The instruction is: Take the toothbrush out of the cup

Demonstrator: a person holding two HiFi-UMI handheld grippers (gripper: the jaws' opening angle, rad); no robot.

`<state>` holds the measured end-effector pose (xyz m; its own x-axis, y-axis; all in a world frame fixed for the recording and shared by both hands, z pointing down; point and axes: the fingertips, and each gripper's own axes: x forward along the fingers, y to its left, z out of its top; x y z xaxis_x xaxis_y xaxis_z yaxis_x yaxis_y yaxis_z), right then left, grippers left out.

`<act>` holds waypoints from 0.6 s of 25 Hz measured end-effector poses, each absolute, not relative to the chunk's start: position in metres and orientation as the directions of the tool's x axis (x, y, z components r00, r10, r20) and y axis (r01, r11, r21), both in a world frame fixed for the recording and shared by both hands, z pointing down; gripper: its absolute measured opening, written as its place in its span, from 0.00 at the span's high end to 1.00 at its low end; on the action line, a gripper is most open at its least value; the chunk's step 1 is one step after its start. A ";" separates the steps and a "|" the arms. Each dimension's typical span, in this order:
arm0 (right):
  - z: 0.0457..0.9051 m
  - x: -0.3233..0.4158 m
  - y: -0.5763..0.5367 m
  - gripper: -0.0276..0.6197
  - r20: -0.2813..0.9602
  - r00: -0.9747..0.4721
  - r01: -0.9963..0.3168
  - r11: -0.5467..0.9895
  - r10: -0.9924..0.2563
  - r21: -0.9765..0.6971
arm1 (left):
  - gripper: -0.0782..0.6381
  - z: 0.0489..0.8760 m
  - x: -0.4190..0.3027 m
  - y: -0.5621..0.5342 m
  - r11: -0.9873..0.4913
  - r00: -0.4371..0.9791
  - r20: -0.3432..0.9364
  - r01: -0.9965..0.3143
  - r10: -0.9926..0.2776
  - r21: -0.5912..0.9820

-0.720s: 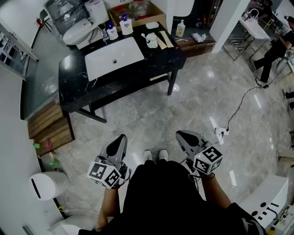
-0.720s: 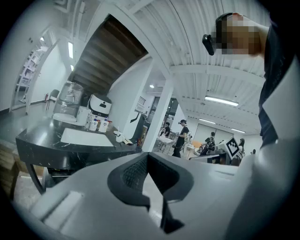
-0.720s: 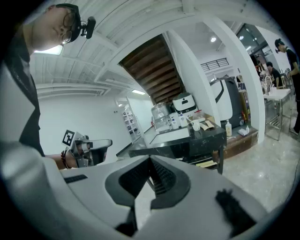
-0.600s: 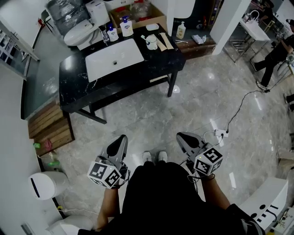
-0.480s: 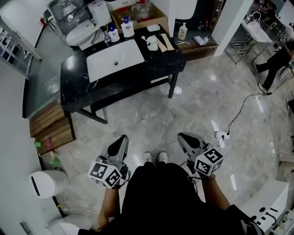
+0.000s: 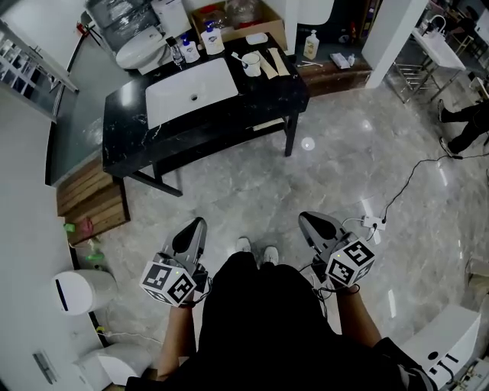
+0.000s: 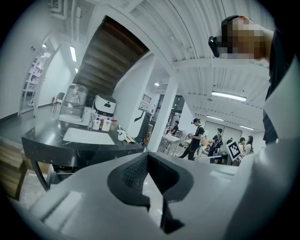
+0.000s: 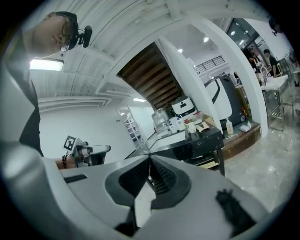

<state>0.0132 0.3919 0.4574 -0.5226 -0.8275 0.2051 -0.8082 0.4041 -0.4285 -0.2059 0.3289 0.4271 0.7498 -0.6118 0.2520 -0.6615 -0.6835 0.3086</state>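
A white cup [image 6: 251,65] stands on the black vanity counter [image 6: 263,98], right of the white sink [image 6: 191,90], far ahead of me. A toothbrush [image 6: 238,57] leans out of it to the left. The cup also shows small in the left gripper view [image 7: 121,135] and the right gripper view [image 8: 191,127]. My left gripper [image 6: 196,223] and right gripper [image 6: 306,218] hang close to my body over the floor, well short of the counter. Both are shut with nothing between the jaws, as the left gripper [image 7: 147,154] and right gripper [image 8: 150,158] views show.
Soap bottles [image 6: 212,40] and a cardboard box [image 6: 233,17] sit behind the sink, a toilet [image 6: 141,52] at its left. A wooden pallet [image 6: 92,202] and white bin [image 6: 80,292] stand at left. A power strip [image 6: 372,223] with its cable lies right of me. People stand in the distance.
The head view has shifted a little, so the counter sits slightly higher and further right. Both grippers stay shut near my body.
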 end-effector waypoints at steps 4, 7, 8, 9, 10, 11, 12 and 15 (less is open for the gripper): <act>0.462 0.029 0.398 0.93 0.210 -0.507 -0.813 0.383 -0.836 -0.439 | 0.88 0.424 -0.198 0.324 -0.678 0.739 0.247 -0.673 -0.626 0.296; 0.466 0.042 0.399 0.93 0.215 -0.488 -0.819 0.359 -0.846 -0.448 | 0.88 0.421 -0.189 0.320 -0.689 0.746 0.242 -0.666 -0.621 0.287; 0.467 0.045 0.399 0.93 0.214 -0.482 -0.821 0.352 -0.850 -0.451 | 0.88 0.419 -0.185 0.319 -0.694 0.751 0.240 -0.661 -0.616 0.285; 0.467 0.048 0.399 0.93 0.212 -0.476 -0.822 0.346 -0.854 -0.452 | 0.88 0.419 -0.182 0.317 -0.700 0.755 0.239 -0.656 -0.611 0.283; 0.467 0.049 0.398 0.93 0.211 -0.471 -0.824 0.341 -0.857 -0.453 | 0.88 0.418 -0.180 0.315 -0.705 0.759 0.238 -0.651 -0.605 0.281; 0.467 0.050 0.396 0.93 0.213 -0.468 -0.825 0.338 -0.857 -0.453 | 0.88 0.418 -0.177 0.312 -0.710 0.764 0.238 -0.646 -0.600 0.282; 0.468 0.050 0.395 0.93 0.219 -0.468 -0.827 0.337 -0.856 -0.449 | 0.88 0.419 -0.175 0.310 -0.713 0.767 0.238 -0.641 -0.595 0.284; 0.472 0.050 0.385 0.93 0.240 -0.469 -0.836 0.340 -0.850 -0.430 | 0.88 0.422 -0.168 0.298 -0.721 0.778 0.236 -0.628 -0.582 0.293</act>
<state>0.0497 0.3854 0.4723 -0.4692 -0.8497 0.2405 -0.8364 0.3403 -0.4297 -0.1681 0.2981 0.4222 0.7780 -0.5822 0.2360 -0.6282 -0.7208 0.2928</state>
